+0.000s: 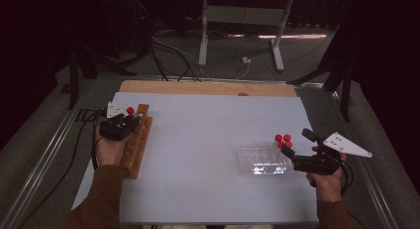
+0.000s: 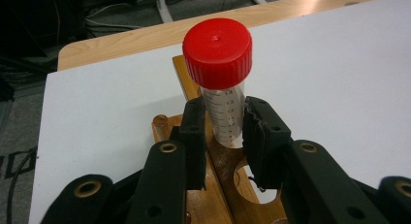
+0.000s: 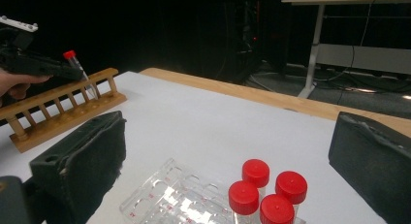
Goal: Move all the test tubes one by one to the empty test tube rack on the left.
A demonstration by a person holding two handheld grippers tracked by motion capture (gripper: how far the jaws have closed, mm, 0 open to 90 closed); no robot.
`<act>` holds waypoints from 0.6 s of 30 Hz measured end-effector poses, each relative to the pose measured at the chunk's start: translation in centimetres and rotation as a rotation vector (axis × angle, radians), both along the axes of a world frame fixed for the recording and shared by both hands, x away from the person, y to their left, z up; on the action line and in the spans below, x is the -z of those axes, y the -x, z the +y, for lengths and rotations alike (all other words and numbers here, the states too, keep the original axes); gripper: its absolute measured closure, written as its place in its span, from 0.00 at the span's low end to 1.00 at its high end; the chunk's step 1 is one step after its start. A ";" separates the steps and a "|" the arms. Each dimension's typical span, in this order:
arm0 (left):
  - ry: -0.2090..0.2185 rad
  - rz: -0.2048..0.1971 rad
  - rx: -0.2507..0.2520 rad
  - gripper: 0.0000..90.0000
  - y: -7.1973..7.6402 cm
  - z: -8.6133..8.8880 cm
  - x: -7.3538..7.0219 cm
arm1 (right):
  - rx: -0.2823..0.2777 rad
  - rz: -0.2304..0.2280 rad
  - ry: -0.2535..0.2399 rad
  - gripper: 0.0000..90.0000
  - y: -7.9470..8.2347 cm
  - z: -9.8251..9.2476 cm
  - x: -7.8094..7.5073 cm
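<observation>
Left tool (image 2: pixel 220 132) sits at the left side of the white desk (image 1: pixel 198 140), its two black jaws clasped on either side of a clear plastic graduated tube with a red ribbed screw cap (image 2: pixel 220 78). In the left gripper view the jaw pads press against the tube's printed scale below the cap, and the tube stands slightly tilted with its lower end at a round hole of the long wooden tube rack (image 2: pixel 218 166); whether the tip is fully seated in the hole I cannot tell. In the high view the same left tool (image 1: pixel 124 122) lies over the far end of the wooden rack (image 1: pixel 137 144), which runs along the desk's left edge, with the red cap (image 1: pixel 130 110) showing just above the tool. Right tool (image 1: pixel 292 149) hovers at the desk's right side, its jaws spread wide and holding nothing; in the right gripper view its two black padded jaws stand well apart at either side of the frame. Between and just ahead of them four more red-capped tubes (image 3: pixel 266 190) stand clustered in one end of a clear plastic tray with rows of wells (image 3: pixel 169 200). In the high view that tray (image 1: pixel 260 159) lies just beside the right tool, well apart from the wooden rack.
</observation>
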State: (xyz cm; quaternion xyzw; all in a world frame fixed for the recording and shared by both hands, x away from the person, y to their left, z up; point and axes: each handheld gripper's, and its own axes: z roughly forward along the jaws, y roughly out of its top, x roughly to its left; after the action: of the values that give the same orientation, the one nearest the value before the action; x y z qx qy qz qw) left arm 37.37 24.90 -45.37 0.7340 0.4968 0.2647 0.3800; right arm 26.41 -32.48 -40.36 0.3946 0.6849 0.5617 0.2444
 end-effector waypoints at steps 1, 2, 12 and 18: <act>-0.001 0.000 0.000 0.80 0.0 0.0 0.0 | 0.000 0.001 0.000 0.00 0.0 0.0 0.0; -0.001 0.000 0.000 0.80 0.0 0.0 -0.1 | 0.000 0.001 0.000 0.00 0.0 0.0 0.0; -0.004 -0.007 -0.003 0.78 0.0 0.0 -0.3 | -0.003 0.004 0.002 0.00 -0.1 0.1 0.1; 0.006 -0.017 0.003 0.70 0.1 0.0 -0.6 | 0.004 -0.002 -0.003 0.00 0.0 -0.1 0.1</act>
State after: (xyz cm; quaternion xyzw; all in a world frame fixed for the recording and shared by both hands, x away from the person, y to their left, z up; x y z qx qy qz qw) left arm 37.25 24.89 -44.78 0.7315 0.4932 0.2688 0.3866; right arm 26.45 -32.58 -40.42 0.3956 0.6830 0.5628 0.2455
